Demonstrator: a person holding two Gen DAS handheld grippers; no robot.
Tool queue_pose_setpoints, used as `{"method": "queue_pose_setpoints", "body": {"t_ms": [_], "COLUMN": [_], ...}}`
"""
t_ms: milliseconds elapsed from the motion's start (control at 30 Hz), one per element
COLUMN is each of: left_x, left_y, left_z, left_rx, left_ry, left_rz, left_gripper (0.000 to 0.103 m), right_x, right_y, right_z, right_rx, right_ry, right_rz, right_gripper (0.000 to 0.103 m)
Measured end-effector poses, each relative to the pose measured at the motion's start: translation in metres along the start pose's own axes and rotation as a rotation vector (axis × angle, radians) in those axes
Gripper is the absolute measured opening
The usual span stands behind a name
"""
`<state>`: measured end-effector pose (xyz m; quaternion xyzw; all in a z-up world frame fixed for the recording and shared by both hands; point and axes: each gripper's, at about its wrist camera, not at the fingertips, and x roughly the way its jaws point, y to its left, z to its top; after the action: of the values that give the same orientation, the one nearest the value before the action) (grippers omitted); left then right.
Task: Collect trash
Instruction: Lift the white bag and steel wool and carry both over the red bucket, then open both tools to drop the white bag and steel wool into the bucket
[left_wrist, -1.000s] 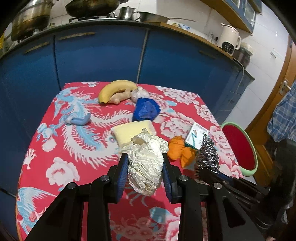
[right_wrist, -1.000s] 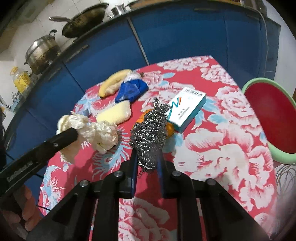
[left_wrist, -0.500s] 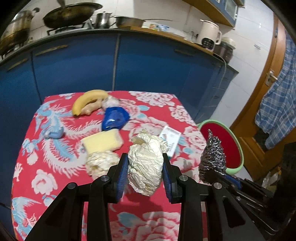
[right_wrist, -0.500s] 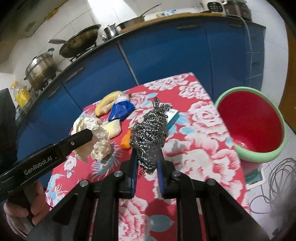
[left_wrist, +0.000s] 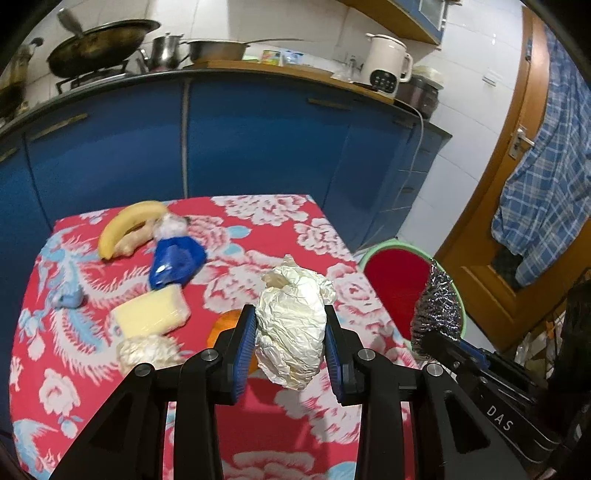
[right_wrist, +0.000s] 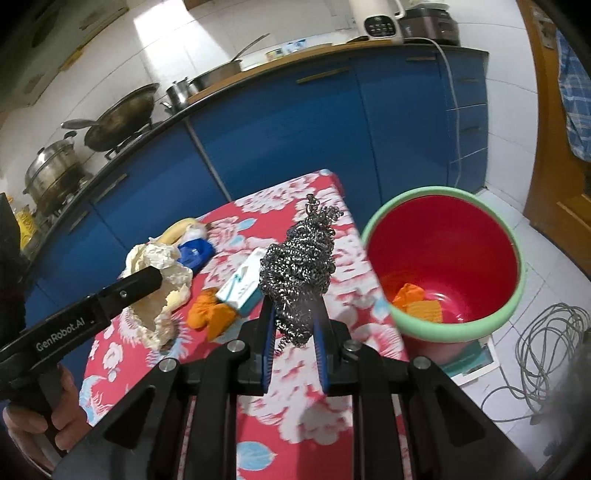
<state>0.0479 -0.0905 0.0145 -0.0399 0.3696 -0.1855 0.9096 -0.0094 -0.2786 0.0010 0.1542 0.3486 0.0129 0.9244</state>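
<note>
Left gripper (left_wrist: 290, 345) clamped on crumpled paper ball (left_wrist: 291, 325), right gripper (right_wrist: 293, 328) clamped on steel wool scrubber (right_wrist: 301, 266), both lifted above the table's right edge (right_wrist: 373, 280). Red bin (right_wrist: 513, 295) sits on the floor just beside that edge, orange scrap (right_wrist: 415, 299) already inside. Likely carry-to-bin step: get each load fully past the green rim before letting go, one at a time so the grippers don't collide

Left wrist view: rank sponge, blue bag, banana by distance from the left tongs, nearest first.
From the left tongs:
1. Sponge, just ahead, to the left.
2. Blue bag, mid-table, behind the sponge.
3. Banana, far left, at the table's back edge.
</note>
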Motion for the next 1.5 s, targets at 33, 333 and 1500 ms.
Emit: {"method": "queue_pose_setpoints", "body": {"t_ms": [33, 333, 1500], "left_x": [0.003, 0.030, 0.133], "left_y": [-0.005, -0.041, -0.120], "left_z": [0.002, 0.011, 0.014], "left_rx": [0.007, 0.066, 0.187], "left_ry": [-0.001, 0.037, 0.172], "left_rz": [-0.003, -0.054, -0.129], "left_gripper": [0.035, 0.035, 0.038], "right_x": [0.000, 0.003, 0.042], "right_y": [-0.005, -0.045, -0.145], "right_z": [0.002, 0.012, 0.017], "right_rx": [0.005, 0.051, 0.204], "right_ry": [-0.001, -0.011, 0.018], "right_rz": [-0.006, -0.067, -0.212], "right_gripper": [0.022, 0.022, 0.031]}}
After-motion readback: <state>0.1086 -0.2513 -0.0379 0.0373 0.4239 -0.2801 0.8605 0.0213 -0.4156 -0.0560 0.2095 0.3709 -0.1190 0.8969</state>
